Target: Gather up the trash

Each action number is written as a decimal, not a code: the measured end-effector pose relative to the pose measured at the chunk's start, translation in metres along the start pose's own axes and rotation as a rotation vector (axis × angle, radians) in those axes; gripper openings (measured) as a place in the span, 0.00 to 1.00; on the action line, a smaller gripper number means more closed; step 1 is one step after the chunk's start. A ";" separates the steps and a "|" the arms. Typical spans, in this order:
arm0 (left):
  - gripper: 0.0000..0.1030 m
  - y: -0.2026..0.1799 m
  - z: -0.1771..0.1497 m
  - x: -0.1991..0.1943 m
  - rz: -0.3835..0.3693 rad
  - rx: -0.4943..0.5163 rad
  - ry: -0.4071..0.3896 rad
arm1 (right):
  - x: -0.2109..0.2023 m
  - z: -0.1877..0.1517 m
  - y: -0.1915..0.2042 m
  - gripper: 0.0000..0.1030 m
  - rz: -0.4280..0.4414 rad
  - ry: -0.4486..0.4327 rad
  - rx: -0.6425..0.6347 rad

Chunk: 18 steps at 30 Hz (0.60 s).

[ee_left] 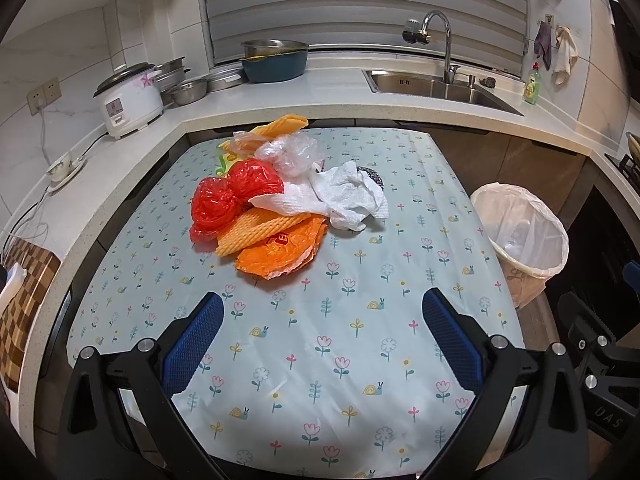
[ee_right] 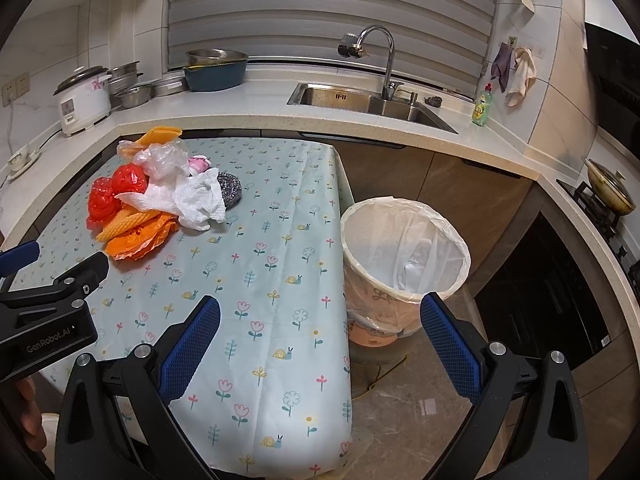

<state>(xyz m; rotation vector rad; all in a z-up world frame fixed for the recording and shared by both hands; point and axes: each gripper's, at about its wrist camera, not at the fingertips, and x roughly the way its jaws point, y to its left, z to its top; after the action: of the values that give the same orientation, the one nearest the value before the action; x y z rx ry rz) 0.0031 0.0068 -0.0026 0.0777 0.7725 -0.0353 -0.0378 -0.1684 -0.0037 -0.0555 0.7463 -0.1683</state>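
Observation:
A trash pile lies on the flowered tablecloth [ee_left: 320,320]: a red plastic bag [ee_left: 228,200], an orange bag [ee_left: 280,256], yellow foam netting [ee_left: 256,228], a white paper towel [ee_left: 340,200], clear plastic [ee_left: 288,152]. The pile also shows in the right wrist view, with the red bag [ee_right: 116,192] and paper towel [ee_right: 192,200]. A lined trash bin [ee_left: 524,236] stands on the floor right of the table, also in the right wrist view [ee_right: 404,256]. My left gripper [ee_left: 322,308] is open and empty, above the table short of the pile. My right gripper [ee_right: 320,312] is open and empty over the table's right edge.
A counter wraps behind with a rice cooker [ee_left: 128,100], steel bowls [ee_left: 188,90], a blue basin [ee_left: 276,64], a sink [ee_left: 436,88] with faucet, and a dish soap bottle [ee_left: 531,84]. A wooden board [ee_left: 20,300] lies at left. A stove with a pan [ee_right: 612,192] is at right.

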 end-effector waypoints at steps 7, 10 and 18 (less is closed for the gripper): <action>0.92 -0.003 -0.001 -0.001 0.002 0.000 -0.001 | 0.000 0.000 0.000 0.93 -0.003 -0.002 -0.002; 0.92 -0.003 0.000 -0.001 -0.004 -0.001 0.003 | 0.001 0.000 0.000 0.93 -0.006 -0.003 -0.005; 0.92 -0.003 0.002 -0.001 0.006 -0.014 0.002 | 0.001 0.002 0.000 0.93 -0.007 -0.005 -0.006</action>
<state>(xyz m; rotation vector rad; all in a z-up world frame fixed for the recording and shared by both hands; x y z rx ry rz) 0.0034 0.0033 -0.0007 0.0668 0.7747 -0.0236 -0.0358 -0.1688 -0.0033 -0.0644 0.7421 -0.1729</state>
